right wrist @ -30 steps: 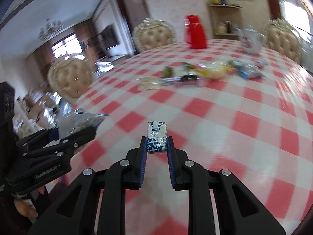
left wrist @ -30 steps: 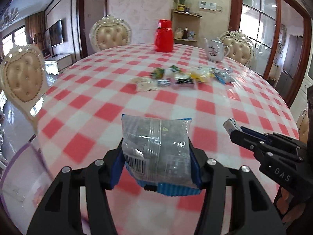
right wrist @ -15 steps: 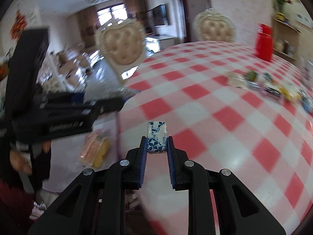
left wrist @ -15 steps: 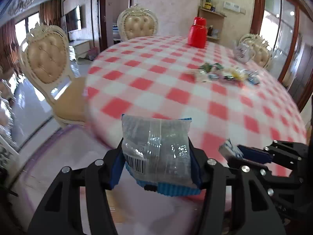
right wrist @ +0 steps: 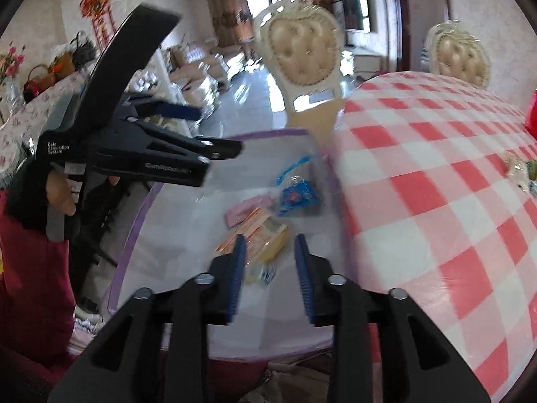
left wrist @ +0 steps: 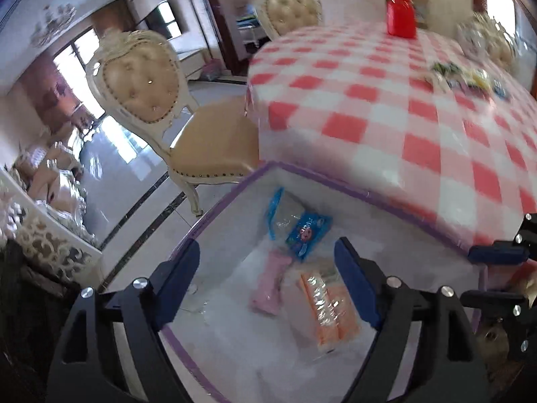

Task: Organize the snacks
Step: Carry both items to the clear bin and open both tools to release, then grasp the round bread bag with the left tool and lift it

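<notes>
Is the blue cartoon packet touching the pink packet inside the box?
Cannot tell. In the left wrist view, the blue cartoon packet seems to overlap the pink packet, but blur hides contact.

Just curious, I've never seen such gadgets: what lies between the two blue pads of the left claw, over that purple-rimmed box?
Nothing is gripped. In the left wrist view, the left claw is opening over the box; between its pads show a pink packet and an orange packet on the bottom.

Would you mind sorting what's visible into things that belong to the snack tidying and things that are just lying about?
Job:
- white bin
- snack packets in it
- snacks left on table
- left tool, right tool

Lying about:
- red jug
- chair
</notes>
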`<state>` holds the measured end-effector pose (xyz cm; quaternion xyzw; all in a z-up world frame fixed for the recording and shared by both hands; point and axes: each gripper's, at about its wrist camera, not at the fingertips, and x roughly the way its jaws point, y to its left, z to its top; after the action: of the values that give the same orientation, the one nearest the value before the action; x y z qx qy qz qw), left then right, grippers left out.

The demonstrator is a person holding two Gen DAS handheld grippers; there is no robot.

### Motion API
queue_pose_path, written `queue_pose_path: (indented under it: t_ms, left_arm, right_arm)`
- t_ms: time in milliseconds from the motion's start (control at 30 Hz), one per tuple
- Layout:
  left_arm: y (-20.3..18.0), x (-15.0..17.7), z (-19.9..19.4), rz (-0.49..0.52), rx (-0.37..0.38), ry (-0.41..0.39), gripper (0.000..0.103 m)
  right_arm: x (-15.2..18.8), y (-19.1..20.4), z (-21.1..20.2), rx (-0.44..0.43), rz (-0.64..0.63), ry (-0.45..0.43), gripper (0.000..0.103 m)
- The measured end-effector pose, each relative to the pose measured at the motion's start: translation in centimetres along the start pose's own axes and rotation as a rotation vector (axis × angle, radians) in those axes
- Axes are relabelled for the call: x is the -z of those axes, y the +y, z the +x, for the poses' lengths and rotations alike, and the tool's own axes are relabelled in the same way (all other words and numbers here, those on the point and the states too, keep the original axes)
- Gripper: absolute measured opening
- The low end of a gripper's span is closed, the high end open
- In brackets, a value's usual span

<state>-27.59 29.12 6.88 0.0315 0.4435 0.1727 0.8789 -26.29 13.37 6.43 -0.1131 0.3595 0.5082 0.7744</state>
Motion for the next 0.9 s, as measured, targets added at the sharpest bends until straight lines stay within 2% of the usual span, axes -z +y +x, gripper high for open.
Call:
queue_pose_path:
  t_ms: [33, 100, 200, 300, 367, 467, 533, 567, 667, 767, 867, 900]
  left_arm:
    - [-0.3, -0.2, -0.2, -0.013, 0.013, -0.014, 0.091]
    - [-1.4, -0.8, -1.0, -0.027, 0.033, -0.068, 0.096]
    - [-4.3, -1.7, -2.3, -0.044, 0.084, -0.152, 0.099]
    - [-7.7, -3.0, -3.4, -0.061, 0.214, -0.194, 0.101]
    - [-10.7, -4.5, -3.7, -0.064, 0.309, -0.187, 0.101]
    - [-16.5, -7.9, -3.4, -0.034, 0.389, -0.163, 0.101]
    - [-21.3, -10.7, -2.7, -0.012, 0.425, -0.161, 0.101]
    - [-23.4, -11.8, -2.3, -0.009, 0.438, -0.154, 0.101]
    - [-31.2, -15.1, -0.1, -0.007, 0.542, -0.133, 0.101]
    - [-37.6, -17.2, 2.5, -0.017, 0.595, -0.138, 0.101]
    - [-42.2, -19.9, 4.5, -0.006, 0.573, -0.154, 0.101]
    - [-43.8, -21.3, 5.4, 0.016, 0.542, -0.156, 0.101]
  right_arm:
    - [0.0, -1.1, -0.6, 0.012, 0.034, -0.014, 0.052]
    - [0.4, -3.9, -2.2, 0.031, 0.111, -0.045, 0.054]
    - [1.8, -8.0, -5.1, 0.110, 0.186, -0.092, 0.056]
    - [4.2, -12.9, -8.9, 0.199, 0.301, -0.159, 0.064]
    - [6.0, -16.7, -11.8, 0.295, 0.391, -0.201, 0.067]
    - [8.6, -22.2, -15.6, 0.421, 0.545, -0.229, 0.068]
    - [10.1, -25.5, -17.7, 0.485, 0.617, -0.253, 0.075]
    - [10.6, -26.9, -18.3, 0.507, 0.637, -0.259, 0.077]
    - [12.4, -31.6, -20.4, 0.578, 0.702, -0.261, 0.078]
    - [13.9, -36.5, -22.2, 0.631, 0.791, -0.262, 0.078]
    - [14.5, -40.7, -23.4, 0.654, 0.847, -0.284, 0.078]
    - [14.7, -41.8, -23.8, 0.666, 0.859, -0.298, 0.078]
